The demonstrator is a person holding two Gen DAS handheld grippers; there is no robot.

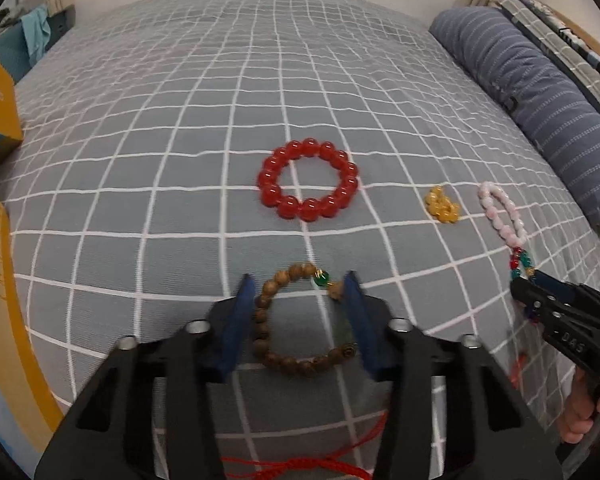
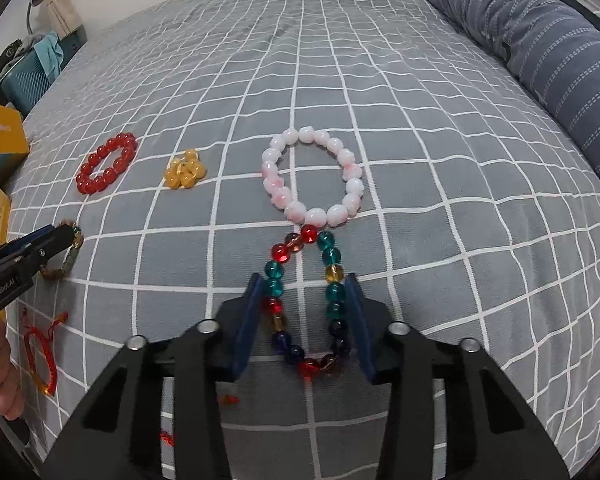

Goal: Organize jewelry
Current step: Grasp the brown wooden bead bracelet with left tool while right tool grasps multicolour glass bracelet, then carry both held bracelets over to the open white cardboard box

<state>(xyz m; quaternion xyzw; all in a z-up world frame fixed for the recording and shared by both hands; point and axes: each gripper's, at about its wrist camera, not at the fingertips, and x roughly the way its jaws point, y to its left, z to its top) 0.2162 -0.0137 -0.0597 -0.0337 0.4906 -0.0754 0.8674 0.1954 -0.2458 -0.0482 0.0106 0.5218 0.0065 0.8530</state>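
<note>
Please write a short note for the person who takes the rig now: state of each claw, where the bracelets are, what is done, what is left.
Left claw: closed around the wooden bracelet, pads at its sides, not lifted.
Right claw: closed the same way around the multicolour bracelet.
On the bedspread: red bracelet, yellow beads, pink bracelet, red cord bracelet.
Done: nothing sorted yet.
Left: lift both, then the other four.
</note>
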